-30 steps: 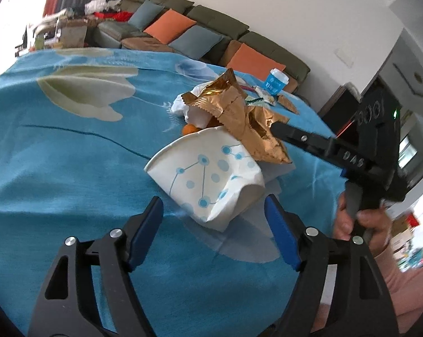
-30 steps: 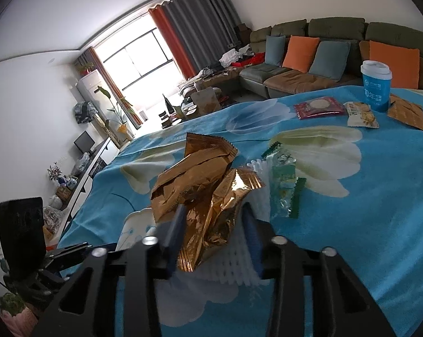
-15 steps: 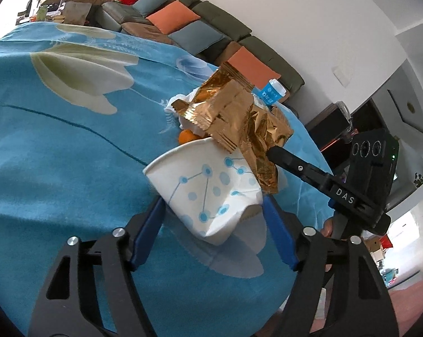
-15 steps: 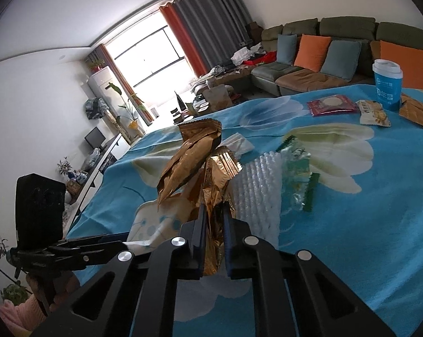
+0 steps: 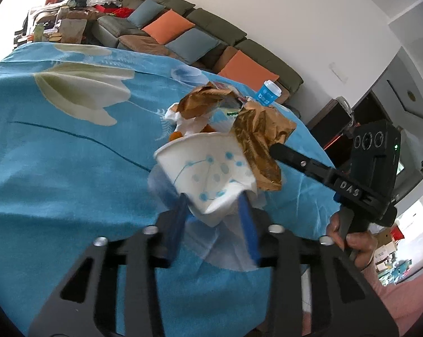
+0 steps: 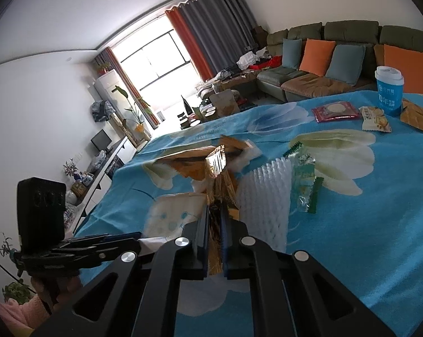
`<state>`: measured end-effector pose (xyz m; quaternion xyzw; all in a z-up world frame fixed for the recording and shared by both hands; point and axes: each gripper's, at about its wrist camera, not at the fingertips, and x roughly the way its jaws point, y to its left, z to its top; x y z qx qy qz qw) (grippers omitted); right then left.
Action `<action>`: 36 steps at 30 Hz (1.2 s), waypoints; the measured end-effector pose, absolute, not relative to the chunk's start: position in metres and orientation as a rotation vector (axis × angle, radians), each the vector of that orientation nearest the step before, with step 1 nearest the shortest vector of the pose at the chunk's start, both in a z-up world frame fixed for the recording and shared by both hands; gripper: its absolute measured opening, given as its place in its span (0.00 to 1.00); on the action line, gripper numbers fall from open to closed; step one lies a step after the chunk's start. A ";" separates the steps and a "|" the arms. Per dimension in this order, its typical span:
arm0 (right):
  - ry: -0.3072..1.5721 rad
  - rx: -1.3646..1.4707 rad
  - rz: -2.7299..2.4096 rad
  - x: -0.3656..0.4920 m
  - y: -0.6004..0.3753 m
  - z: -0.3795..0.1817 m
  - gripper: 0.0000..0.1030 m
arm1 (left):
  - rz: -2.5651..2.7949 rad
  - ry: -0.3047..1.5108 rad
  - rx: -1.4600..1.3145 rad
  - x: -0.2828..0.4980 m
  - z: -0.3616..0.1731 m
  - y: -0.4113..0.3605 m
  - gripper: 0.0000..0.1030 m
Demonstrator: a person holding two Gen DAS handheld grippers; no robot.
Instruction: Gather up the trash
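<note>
The left gripper [image 5: 214, 210] has just been closing and now pinches the crushed paper cup [image 5: 208, 174] between its fingers; the right gripper [image 6: 214, 221], clamped on the gold wrapper [image 6: 219, 185], holds it just beyond, so both pieces look ready to lift

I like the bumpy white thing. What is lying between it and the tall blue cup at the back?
In the right wrist view, a crinkly green wrapper lies right beside the white foam net; then bare blue cloth runs up to snack packets by the blue cup.
</note>
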<state>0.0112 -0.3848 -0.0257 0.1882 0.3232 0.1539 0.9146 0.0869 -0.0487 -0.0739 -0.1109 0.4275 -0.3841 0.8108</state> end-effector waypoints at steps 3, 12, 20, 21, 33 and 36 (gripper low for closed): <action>0.665 0.385 0.331 0.012 -0.383 -0.024 0.06 | -0.827 0.923 -0.244 0.087 -0.076 -0.044 0.33; 0.685 0.383 0.353 0.013 -0.374 -0.029 0.06 | -0.808 0.918 -0.208 0.084 -0.080 -0.054 0.49; 0.704 0.405 0.373 0.015 -0.372 -0.036 0.06 | -0.815 0.961 -0.244 0.088 -0.087 -0.051 0.70; 0.706 0.407 0.379 0.015 -0.371 -0.037 0.06 | -0.827 0.965 -0.255 0.087 -0.088 -0.051 0.73; 0.709 0.376 0.470 0.016 -0.348 -0.036 0.06 | -0.862 0.968 -0.299 0.092 -0.091 -0.056 0.72; 0.706 0.384 0.470 0.017 -0.351 -0.035 0.06 | -0.806 0.929 -0.208 0.087 -0.086 -0.057 0.72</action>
